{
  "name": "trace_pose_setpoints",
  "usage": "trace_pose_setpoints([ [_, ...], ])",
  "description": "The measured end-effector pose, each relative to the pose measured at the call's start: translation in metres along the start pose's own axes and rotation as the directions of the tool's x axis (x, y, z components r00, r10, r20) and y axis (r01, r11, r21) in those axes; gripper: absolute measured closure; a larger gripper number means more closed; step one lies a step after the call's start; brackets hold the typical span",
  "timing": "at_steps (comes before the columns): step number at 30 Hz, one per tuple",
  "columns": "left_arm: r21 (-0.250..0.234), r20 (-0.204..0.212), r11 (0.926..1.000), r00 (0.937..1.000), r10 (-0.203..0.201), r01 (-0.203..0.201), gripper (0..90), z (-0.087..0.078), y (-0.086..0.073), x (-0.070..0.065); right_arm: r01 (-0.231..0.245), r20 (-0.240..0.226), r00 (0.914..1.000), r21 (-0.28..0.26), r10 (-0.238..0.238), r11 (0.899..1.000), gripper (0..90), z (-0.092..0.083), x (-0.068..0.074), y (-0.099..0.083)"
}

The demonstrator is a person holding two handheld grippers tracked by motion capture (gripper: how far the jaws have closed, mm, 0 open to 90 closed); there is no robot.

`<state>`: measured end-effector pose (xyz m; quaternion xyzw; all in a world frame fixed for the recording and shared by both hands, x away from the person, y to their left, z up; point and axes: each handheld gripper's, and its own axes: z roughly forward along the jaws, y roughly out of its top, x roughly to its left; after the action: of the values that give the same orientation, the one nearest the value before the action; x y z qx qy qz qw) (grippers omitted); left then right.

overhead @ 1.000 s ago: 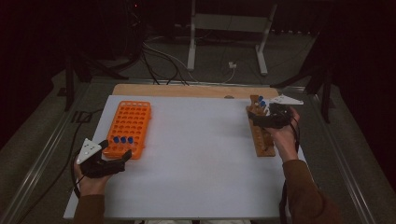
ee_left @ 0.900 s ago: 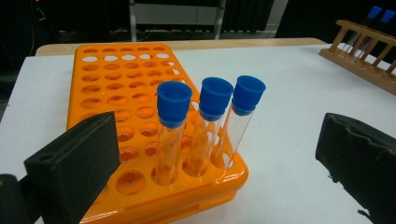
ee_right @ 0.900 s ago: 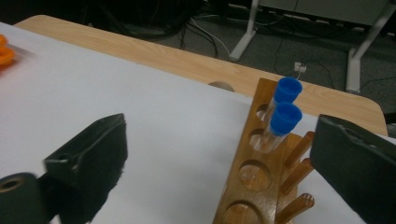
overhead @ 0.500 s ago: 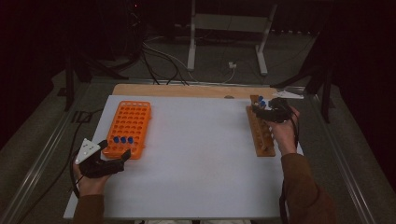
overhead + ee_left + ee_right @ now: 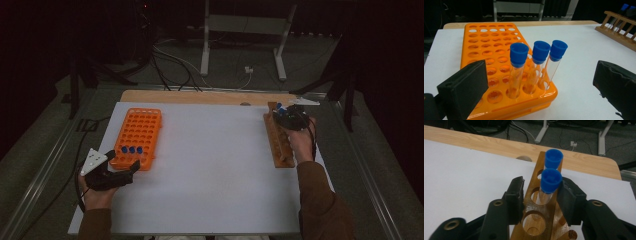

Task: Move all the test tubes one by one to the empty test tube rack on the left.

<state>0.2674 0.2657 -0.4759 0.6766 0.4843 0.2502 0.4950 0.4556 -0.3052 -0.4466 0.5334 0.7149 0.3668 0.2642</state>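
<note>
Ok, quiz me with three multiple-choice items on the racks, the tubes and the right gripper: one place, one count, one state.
1. Where do the three blue-capped tubes stand in the orange rack?
A. far row
B. row nearest the left gripper
C. middle row

2. How many blue-capped tubes stand in the wooden rack?
A. one
B. two
C. four

3. How do the right gripper jaws stand?
A. either side of the nearer tube, which sits in the wooden rack
B. holding a tube lifted clear
C. shut with nothing between

Answers:
1 B, the left gripper view shows them in the rack's closest row.
2 B, two blue caps rise from it in the right gripper view.
3 A, the jaws have just been closing around it, with a gap left at one pad.
</note>
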Motion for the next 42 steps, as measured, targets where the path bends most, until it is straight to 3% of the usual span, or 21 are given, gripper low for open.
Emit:
trace_pose_setpoints([
  [8, 0.003, 0.0, 1.0, 1.0, 0.0, 0.0, 0.6, 0.0, 0.0, 0.001, 0.01, 0.012, 0.9999, 0.003, -0.01, 1.0, 69.0, 0.006, 0.0, 0.0],
  [22, 0.001, 0.0, 1.0, 1.0, -0.005, 0.005, 0.7, 0.0, 0.0, 0.001, 0.011, 0.019, 0.9998, 0.019, -0.011, 1.0, 75.9, 0.01, 0.0, 0.004],
  [42, 0.005, -0.006, 1.0, 1.0, 0.004, -0.004, 0.7, -0.001, 0.0, 0.0, 0.043, 0.02, 0.9989, -0.086, -0.042, 0.995, 76.0, -0.027, -0.002, 0.018],
])
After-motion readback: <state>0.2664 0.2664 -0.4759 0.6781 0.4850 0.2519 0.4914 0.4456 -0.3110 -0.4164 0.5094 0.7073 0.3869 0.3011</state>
